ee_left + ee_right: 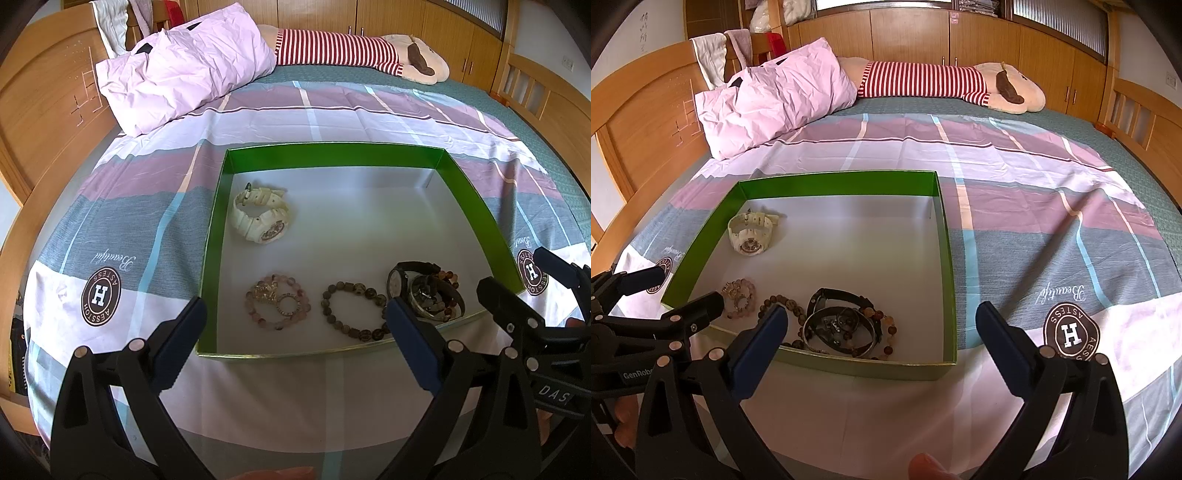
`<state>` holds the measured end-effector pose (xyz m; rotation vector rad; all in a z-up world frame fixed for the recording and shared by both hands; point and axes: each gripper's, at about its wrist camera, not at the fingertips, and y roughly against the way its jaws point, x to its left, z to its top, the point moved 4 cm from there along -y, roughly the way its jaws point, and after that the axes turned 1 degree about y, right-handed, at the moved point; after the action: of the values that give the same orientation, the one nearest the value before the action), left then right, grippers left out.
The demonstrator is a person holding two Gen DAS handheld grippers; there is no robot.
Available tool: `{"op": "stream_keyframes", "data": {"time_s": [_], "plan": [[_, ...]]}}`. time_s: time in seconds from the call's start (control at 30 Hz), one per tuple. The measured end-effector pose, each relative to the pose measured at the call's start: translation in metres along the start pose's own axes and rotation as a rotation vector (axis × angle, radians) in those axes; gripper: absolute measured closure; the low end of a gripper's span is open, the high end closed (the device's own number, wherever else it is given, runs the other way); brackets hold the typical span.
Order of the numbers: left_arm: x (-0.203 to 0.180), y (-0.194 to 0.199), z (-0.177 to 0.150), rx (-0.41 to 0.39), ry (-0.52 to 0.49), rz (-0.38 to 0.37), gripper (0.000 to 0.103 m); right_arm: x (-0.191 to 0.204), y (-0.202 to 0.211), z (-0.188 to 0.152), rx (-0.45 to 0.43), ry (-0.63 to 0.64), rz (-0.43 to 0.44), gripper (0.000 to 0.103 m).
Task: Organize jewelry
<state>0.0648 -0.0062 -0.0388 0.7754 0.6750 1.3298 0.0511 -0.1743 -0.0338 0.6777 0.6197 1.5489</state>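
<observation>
Jewelry lies in green tray (476,206) on bed: tangled pile (846,325) at near corner. Left gripper (295,321) and right gripper (882,328) hover wide open, empty. Lift one piece at a time.

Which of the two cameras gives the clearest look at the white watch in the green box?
The left wrist view. There the white watch lies large and unobstructed near the far left corner of the box, strap and dial both clear. The right wrist view shows it whole too, but smaller and off to the side.
</observation>
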Motion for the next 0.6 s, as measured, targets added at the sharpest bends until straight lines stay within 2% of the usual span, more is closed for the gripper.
{"op": "stream_keyframes", "data": {"time_s": [0.6], "plan": [[0.0018, -0.0021, -0.0021, 0.004, -0.008, 0.007, 0.004, 0.0008, -0.0004, -0.0003, 0.001, 0.002, -0.002, 0.001]]}}
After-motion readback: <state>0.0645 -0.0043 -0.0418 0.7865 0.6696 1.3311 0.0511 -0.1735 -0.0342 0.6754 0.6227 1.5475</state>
